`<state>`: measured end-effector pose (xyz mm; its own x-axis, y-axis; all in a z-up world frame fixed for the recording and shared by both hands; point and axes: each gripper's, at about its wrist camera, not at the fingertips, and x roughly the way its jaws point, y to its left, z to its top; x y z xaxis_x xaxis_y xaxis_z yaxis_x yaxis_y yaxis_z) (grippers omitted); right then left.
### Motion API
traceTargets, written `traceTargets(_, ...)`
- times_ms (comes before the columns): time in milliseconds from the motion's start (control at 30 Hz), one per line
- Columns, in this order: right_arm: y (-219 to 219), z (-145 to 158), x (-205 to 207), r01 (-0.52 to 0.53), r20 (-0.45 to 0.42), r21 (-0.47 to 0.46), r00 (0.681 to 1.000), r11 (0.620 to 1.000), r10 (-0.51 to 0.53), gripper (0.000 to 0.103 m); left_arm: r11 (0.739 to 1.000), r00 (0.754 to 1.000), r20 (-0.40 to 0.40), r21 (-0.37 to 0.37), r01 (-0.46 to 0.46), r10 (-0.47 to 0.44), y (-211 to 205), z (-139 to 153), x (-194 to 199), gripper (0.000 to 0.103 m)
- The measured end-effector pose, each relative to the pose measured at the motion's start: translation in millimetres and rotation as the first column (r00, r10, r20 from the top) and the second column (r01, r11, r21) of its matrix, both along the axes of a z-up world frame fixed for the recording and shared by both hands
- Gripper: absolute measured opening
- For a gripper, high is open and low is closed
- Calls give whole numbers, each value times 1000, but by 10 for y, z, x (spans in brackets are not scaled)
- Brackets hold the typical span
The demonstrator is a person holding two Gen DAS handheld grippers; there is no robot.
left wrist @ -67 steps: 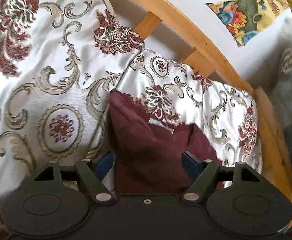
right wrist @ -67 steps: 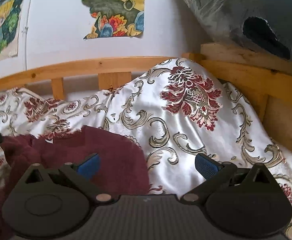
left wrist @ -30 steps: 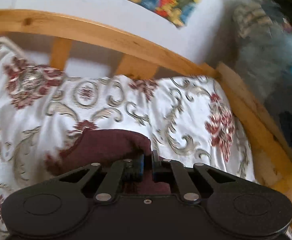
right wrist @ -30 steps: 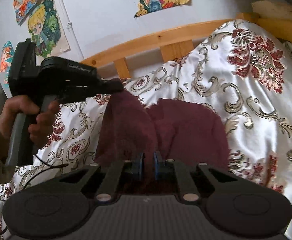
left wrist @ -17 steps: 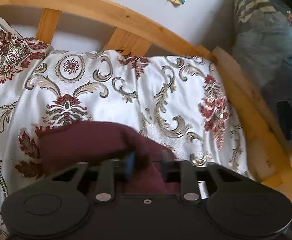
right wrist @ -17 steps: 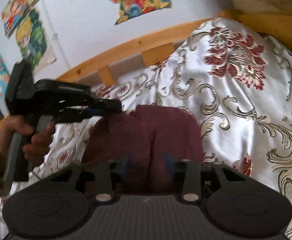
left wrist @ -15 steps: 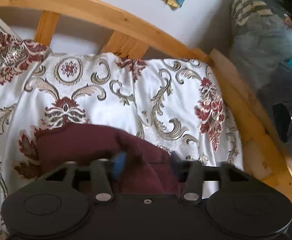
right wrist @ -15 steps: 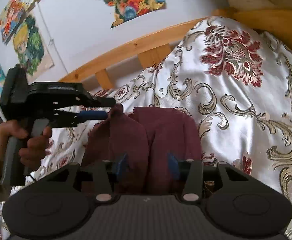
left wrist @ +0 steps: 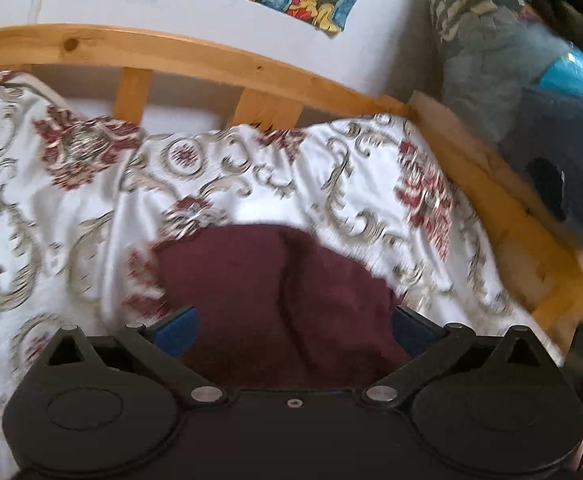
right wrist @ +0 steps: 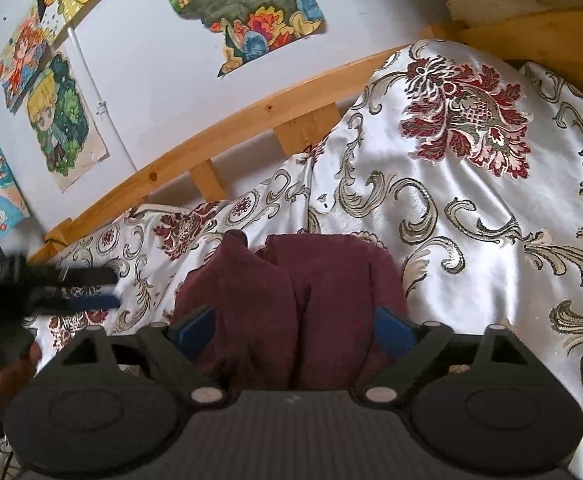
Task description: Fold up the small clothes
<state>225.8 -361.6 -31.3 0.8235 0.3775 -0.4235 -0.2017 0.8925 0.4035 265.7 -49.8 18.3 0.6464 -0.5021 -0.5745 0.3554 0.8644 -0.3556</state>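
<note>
One maroon garment (right wrist: 291,304); one patterned bedspread (right wrist: 471,208); two hand-held grippers; five wall drawings.

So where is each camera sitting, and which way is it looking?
Left wrist: sits on the left gripper, looking along its open fingers at the maroon garment on the patterned bedspread.
Right wrist: sits on the right gripper, also open over the garment; the left gripper and the person's hand show at its left edge.
Both share the garment, bedspread and wooden bed rail.

Soft daylight; left view motion-blurred, right sharper, fisheye-bent edges.
</note>
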Motion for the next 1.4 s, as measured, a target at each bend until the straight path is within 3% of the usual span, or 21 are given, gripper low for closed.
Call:
traceTargets(100,-17,-19,39,-4,-1,25,1000,1000,4,99,998,1000,2,60,2,-2,36,-62,-167,102)
traceTargets(300,44,-43,190,-50,13,50,999,998,49,100,994,998,18,96,54,-56,34,-145,-477,102)
traceTargets(600,174,-204,490,-55,-24,68,998,996,57,72,956,975,39,213,204,-217,-153,-279,-846,102)
traceTargets(933,268,-318,650,-40,-81,107,996,993,49,68,911,966,38,344,227,-255,-261,-384,-989,102)
traceTargets(1033,257,-366,679,-33,-100,131,994,991,46,51,901,962,61,371,227,-268,-276,-367,-1029,102)
traceTargets(1100,243,-397,686,-28,-110,149,993,988,45,29,901,960,59,364,235,-274,-284,-351,-1029,102)
traceTargets(1167,236,-400,673,-22,-108,150,993,988,39,18,906,959,57,346,243,-279,-287,-339,-1030,101)
traceTargets(1400,227,-326,598,-11,-71,149,997,989,21,12,907,943,46,294,302,-329,-350,-336,-1028,99)
